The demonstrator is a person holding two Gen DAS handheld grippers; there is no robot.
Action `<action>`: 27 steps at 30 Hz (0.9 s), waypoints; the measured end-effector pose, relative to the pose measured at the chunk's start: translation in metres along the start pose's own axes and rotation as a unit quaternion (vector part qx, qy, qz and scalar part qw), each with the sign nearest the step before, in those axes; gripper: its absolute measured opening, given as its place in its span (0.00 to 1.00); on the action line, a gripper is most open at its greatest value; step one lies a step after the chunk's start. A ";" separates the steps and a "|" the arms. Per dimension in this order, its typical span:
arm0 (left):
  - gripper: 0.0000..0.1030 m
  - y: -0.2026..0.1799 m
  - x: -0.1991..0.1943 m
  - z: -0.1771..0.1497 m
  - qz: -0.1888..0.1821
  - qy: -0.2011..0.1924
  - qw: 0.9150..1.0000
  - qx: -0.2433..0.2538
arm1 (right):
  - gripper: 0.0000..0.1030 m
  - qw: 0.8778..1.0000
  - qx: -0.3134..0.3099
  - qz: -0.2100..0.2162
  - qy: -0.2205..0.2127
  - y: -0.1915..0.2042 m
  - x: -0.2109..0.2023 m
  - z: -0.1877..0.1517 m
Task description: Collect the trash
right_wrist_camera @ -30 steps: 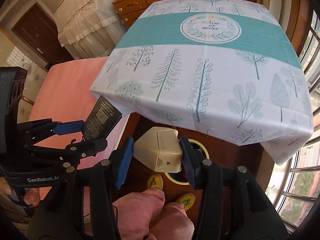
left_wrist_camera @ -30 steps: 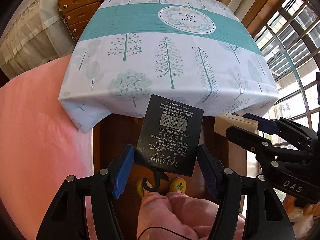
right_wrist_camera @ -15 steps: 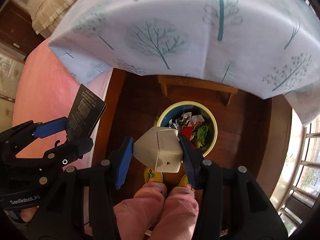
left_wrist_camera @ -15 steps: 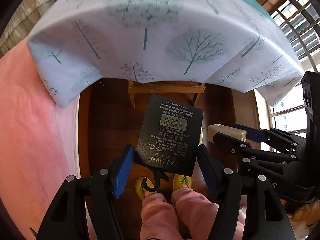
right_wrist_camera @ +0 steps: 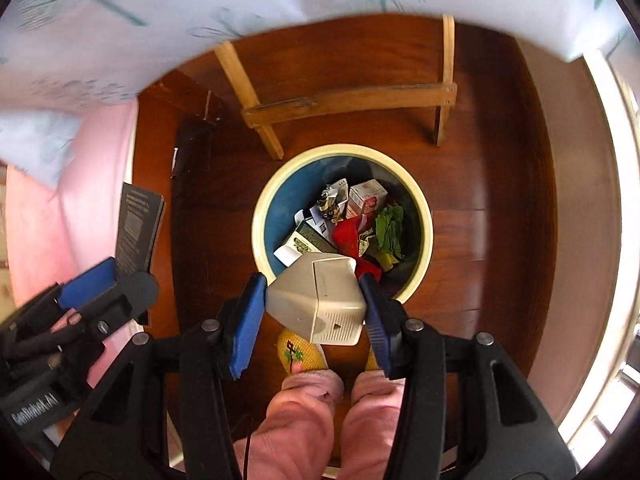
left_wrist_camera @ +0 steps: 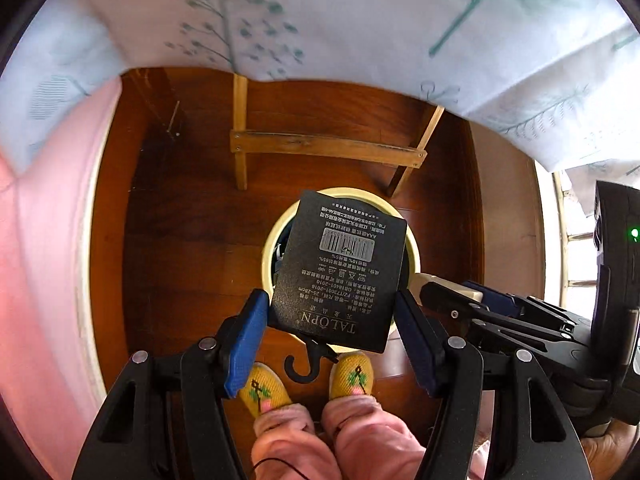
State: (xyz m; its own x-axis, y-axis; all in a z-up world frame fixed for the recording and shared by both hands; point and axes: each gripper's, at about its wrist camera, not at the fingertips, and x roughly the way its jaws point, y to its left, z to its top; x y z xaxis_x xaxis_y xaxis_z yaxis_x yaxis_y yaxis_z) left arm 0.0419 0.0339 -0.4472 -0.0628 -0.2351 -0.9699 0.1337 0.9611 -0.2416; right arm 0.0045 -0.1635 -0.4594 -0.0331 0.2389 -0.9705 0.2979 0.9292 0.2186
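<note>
My left gripper (left_wrist_camera: 334,312) is shut on a black cardboard package (left_wrist_camera: 340,272) with a barcode, white print and a plastic hook; it hangs over the cream-rimmed bin (left_wrist_camera: 268,256) and hides most of it. My right gripper (right_wrist_camera: 314,300) is shut on a beige plastic box (right_wrist_camera: 320,300), held above the near rim of the bin (right_wrist_camera: 424,216). The bin is blue inside and holds several pieces of trash: small cartons, red wrappers and green scraps. In the right wrist view the left gripper (right_wrist_camera: 108,280) and the black package (right_wrist_camera: 138,228) appear at the left.
The bin stands on a dark wooden floor under a table with wooden legs and a crossbar (right_wrist_camera: 348,100); a tree-print tablecloth (left_wrist_camera: 360,20) hangs above. A person's pink trouser legs and yellow slippers (left_wrist_camera: 264,392) are just below the bin. Pink bedding (left_wrist_camera: 44,260) lies left, window bars (left_wrist_camera: 576,256) right.
Both grippers have dropped from above the tabletop to below its edge, each still holding its item. The tabletop has slid out of view, and the bin now sits right under them.
</note>
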 end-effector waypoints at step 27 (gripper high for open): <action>0.93 -0.011 0.016 0.000 0.027 0.014 0.999 -0.009 | 0.57 0.999 0.050 0.011 -0.006 -0.040 0.010 0.006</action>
State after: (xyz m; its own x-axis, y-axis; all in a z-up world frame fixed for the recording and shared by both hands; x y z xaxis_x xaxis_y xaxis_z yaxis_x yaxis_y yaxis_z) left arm 0.0393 0.0194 -0.4595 -0.0833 -0.1788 -0.9804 0.1206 0.9747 -0.1880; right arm -0.0017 -0.1998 -0.4780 -0.0136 0.2557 -0.9667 0.3919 0.8908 0.2301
